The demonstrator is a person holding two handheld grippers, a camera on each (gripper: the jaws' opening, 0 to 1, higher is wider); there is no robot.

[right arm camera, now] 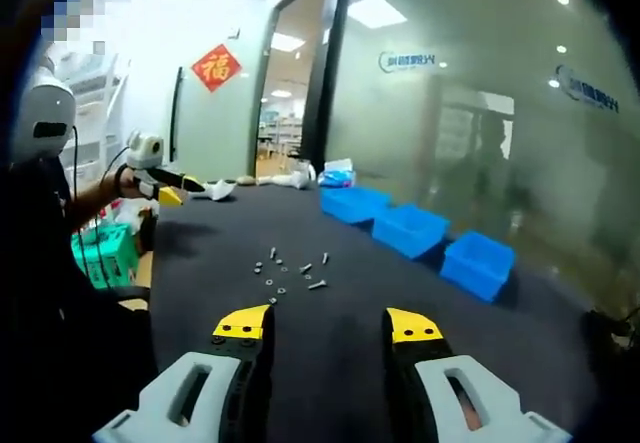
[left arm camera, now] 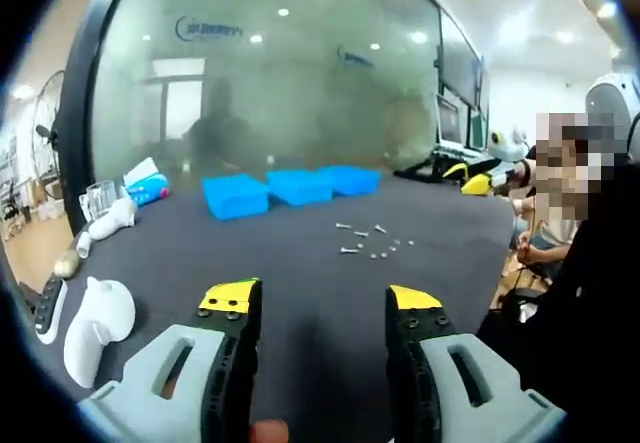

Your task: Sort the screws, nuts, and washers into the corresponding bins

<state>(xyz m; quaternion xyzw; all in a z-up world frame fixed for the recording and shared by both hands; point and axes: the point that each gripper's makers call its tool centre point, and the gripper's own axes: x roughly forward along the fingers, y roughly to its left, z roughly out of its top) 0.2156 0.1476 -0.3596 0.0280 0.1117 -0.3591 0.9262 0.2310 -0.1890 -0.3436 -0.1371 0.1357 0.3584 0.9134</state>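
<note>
Metal hardware (left arm camera: 368,241) loose, centre of left view, on dark table (left arm camera: 300,293) | three blue bins (left arm camera: 290,188) behind | left gripper (left arm camera: 320,308), right gripper (right arm camera: 328,333) wide open, empty | parts likely tiny, light, slippery: pinch screws across shank.

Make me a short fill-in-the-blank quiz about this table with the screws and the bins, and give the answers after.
1. The number of blue bins in a row on the dark table is ____.
2. The loose screws, nuts and washers lie on the table, not yet in any ____.
3. The left gripper and the right gripper both have jaws that stand ____, holding nothing.
4. The tips of the grippers' jaws are coloured ____.

Answers: three; bin; open; yellow
</note>
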